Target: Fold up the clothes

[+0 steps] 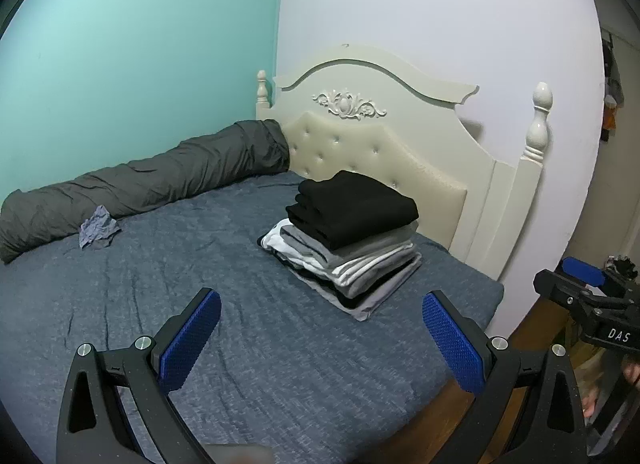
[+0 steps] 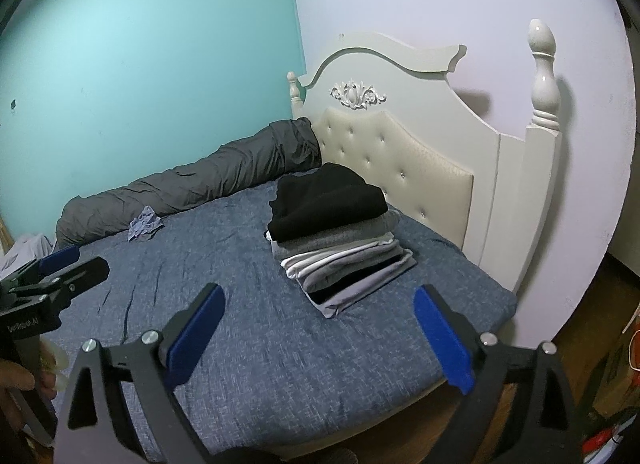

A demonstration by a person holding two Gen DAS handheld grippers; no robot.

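Observation:
A stack of folded clothes (image 1: 352, 248) (image 2: 340, 248) lies on the blue bed (image 1: 200, 264) (image 2: 224, 264) near the headboard, a black garment (image 1: 352, 208) (image 2: 328, 200) on top, grey, white and dark layers beneath. A small crumpled blue-grey cloth (image 1: 98, 226) (image 2: 145, 224) lies beside the dark bolster. My left gripper (image 1: 320, 308) hovers over the bed's near part, open, with nothing between its blue pads (image 1: 192, 340). My right gripper (image 2: 320, 304) is open too and holds nothing, short of the stack. Each gripper shows at the edge of the other's view: right gripper (image 1: 588, 288), left gripper (image 2: 60, 272).
A long dark grey bolster (image 1: 140, 180) (image 2: 200, 180) lies along the teal wall. A cream tufted headboard (image 1: 400, 136) (image 2: 420, 136) with posts stands behind the stack. The bed's right edge (image 1: 496, 296) drops to a wooden floor with clutter (image 2: 616, 364). A hand (image 2: 16, 380) grips the left tool.

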